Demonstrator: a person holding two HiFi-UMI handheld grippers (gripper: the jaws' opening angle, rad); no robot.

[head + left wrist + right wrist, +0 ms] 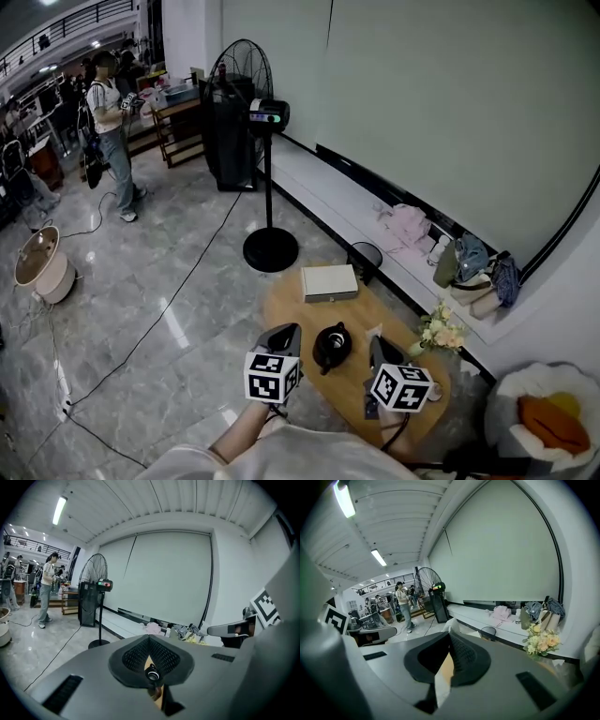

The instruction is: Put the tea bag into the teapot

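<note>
A black teapot (332, 347) stands on the oval wooden table (377, 309), between my two grippers. My right gripper (375, 339) is just right of the pot and shut on the white tea bag (440, 684). The bag's top pokes out past the jaw tips (375, 330). My left gripper (291, 328) hovers just left of the pot. Its jaws stand together in the left gripper view (149, 639). A small round knob with a metal ring (151, 673) shows in the slit. I cannot tell whether it is gripped.
A white box (329, 281) lies on the table's far end and a flower bunch (441, 328) stands at its right edge. Beyond are a black bin (366, 254), a standing fan (253, 112), floor cables and a person (111, 131). A cushioned seat (548, 417) sits near right.
</note>
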